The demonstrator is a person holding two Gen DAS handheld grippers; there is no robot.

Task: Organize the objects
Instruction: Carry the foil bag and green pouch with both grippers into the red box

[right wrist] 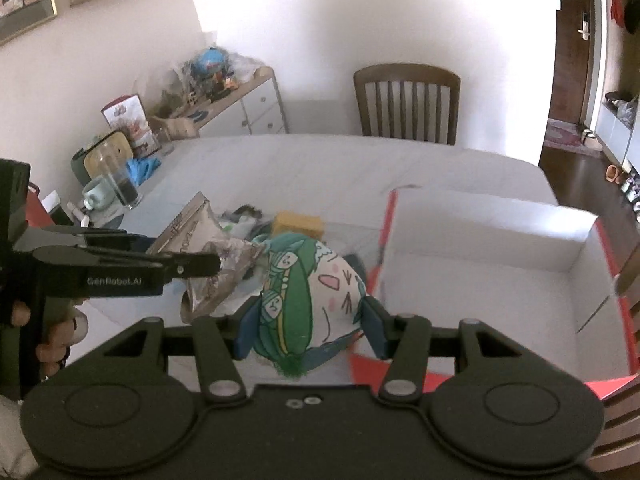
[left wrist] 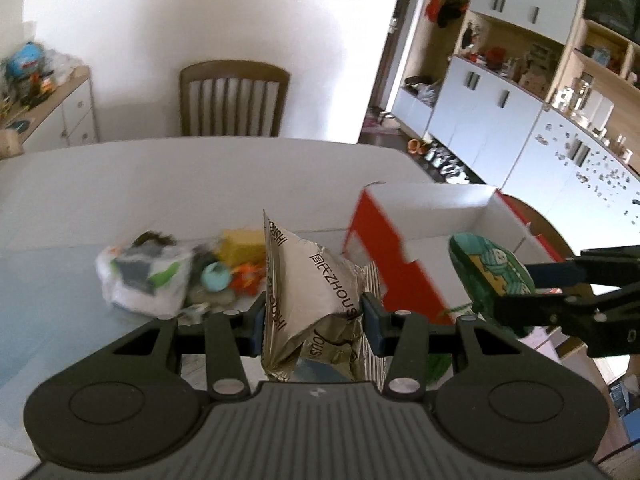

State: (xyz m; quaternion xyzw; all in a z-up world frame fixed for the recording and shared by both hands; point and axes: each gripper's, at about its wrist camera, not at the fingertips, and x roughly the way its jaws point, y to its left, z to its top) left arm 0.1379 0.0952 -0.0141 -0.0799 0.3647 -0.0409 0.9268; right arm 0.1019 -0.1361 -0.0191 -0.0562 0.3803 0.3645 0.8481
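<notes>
The left gripper (left wrist: 313, 322) is pinching a crinkled silver foil snack pouch (left wrist: 312, 280) printed with dark lettering, its blue pads pressing the pouch's two sides; the right gripper (right wrist: 307, 322) is pinching a soft plush cushion (right wrist: 308, 296) with green hair and a pale cartoon face, its jaws pressing into the stuffing; both things are hanging clear of the pale table (left wrist: 160, 184), near its front edge; judging from this, the step in hand is carrying two picked-up items toward the open red cardboard box with a white inside (right wrist: 492, 236), which is sitting toward the table's right edge, apparently empty in what shows; the next move is calling for each hand to travel over the box's near wall, lowering until the item is inside before spreading the jaws, one hand at a time so the two tools are not colliding over the opening; the pouch is standing on end, its long axis running roughly upright with the sealed strip pointing up; the cushion's long axis is tilting up and away from the camera, its face turning toward the box; a loose heap of small things, a white crumpled bag (left wrist: 140, 276) and a yellow block (left wrist: 242, 246) among them, is waiting on the table just behind the pouch.
</notes>
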